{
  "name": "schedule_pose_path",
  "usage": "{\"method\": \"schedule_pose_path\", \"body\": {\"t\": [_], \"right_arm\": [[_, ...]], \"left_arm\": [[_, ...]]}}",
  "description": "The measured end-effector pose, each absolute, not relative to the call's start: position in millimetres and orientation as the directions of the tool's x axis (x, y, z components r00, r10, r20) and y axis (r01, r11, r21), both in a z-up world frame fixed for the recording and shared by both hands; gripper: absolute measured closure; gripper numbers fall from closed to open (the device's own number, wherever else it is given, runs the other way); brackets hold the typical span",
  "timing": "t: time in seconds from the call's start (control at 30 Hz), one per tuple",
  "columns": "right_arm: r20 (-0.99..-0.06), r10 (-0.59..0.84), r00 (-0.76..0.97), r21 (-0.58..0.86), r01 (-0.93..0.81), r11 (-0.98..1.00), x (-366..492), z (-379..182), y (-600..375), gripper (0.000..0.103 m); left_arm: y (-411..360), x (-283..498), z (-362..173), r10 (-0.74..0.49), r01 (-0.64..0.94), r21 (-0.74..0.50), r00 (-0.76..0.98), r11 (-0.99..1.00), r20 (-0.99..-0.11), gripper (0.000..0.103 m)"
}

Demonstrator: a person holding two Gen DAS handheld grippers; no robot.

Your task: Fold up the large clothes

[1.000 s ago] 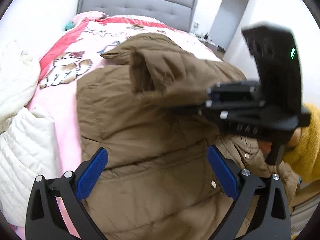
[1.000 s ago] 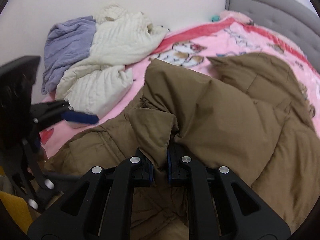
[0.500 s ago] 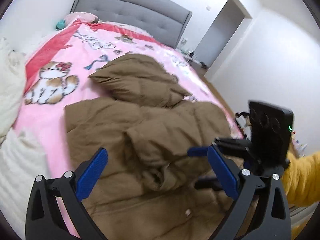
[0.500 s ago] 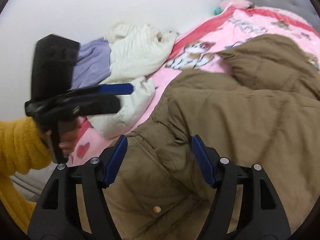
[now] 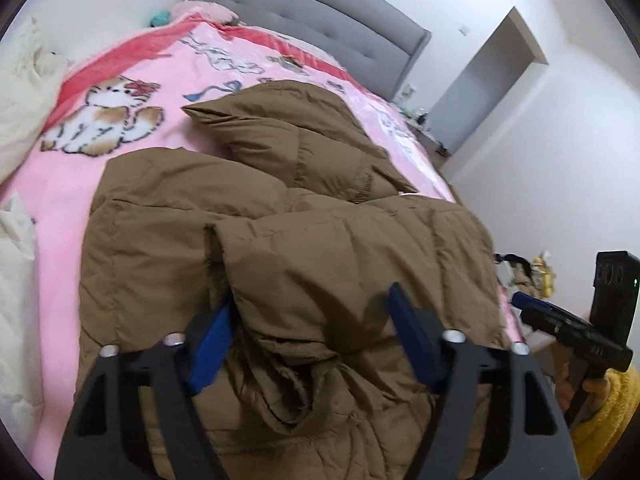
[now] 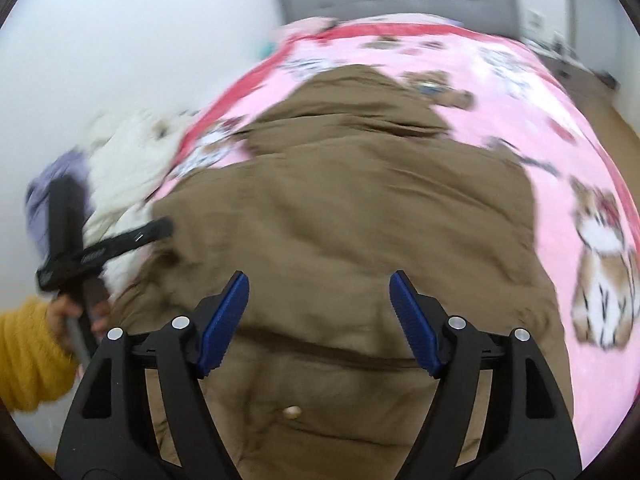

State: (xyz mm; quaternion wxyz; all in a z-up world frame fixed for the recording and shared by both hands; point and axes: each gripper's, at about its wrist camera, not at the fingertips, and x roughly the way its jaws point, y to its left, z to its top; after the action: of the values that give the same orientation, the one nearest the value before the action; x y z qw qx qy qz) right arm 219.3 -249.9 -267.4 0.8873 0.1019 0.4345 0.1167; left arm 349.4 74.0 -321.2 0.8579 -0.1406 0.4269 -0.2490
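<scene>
Brown padded coat [image 5: 280,248], lying spread over the pink cartoon blanket [image 5: 120,80] on the bed with the grey headboard [image 5: 320,12], one sleeve folded across its body. Left gripper [image 5: 312,344]: jaws spread wide, set down around a bunched fold of the coat, its blue pads [image 5: 210,344] against the fabric on either side but not pinching it. Right gripper [image 6: 320,320]: jaws spread wide, holding nothing, above the coat's lower front near a snap button [image 6: 291,412]; cream clothes [image 6: 128,160] heaped beside the wall.
</scene>
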Motion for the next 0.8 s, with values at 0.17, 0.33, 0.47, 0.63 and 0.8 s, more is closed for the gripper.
{"method": "schedule_pose_path", "body": {"t": [0.17,0.33,0.47,0.63,0.8], "right_arm": [[-0.784,0.123,0.609,0.224,0.092,0.97,245,-297,-280,0.034],[-0.775,0.097,0.624,0.258,0.172,0.951,264,-308,-293,0.034],[-0.689,0.04,0.724,0.161,0.1,0.982,253,-284,-284,0.013],[-0.69,-0.015,0.724,-0.084,-0.06,0.995,221,-285,-281,0.012],[-0.705,-0.233,0.67,-0.486,-0.217,0.847,201,-332,-274,0.04]], "left_arm": [[78,343,-324,-0.481,0.225,-0.436,0.568,0.871,-0.668,0.084],[71,353,-297,-0.459,0.241,-0.401,0.614,0.884,-0.642,0.097],[66,384,-264,-0.46,0.26,-0.396,0.666,0.881,-0.587,0.097],[47,434,-273,-0.436,0.246,-0.364,0.607,0.898,-0.665,0.097],[47,441,-300,-0.427,0.233,-0.359,0.563,0.904,-0.708,0.097]]}}
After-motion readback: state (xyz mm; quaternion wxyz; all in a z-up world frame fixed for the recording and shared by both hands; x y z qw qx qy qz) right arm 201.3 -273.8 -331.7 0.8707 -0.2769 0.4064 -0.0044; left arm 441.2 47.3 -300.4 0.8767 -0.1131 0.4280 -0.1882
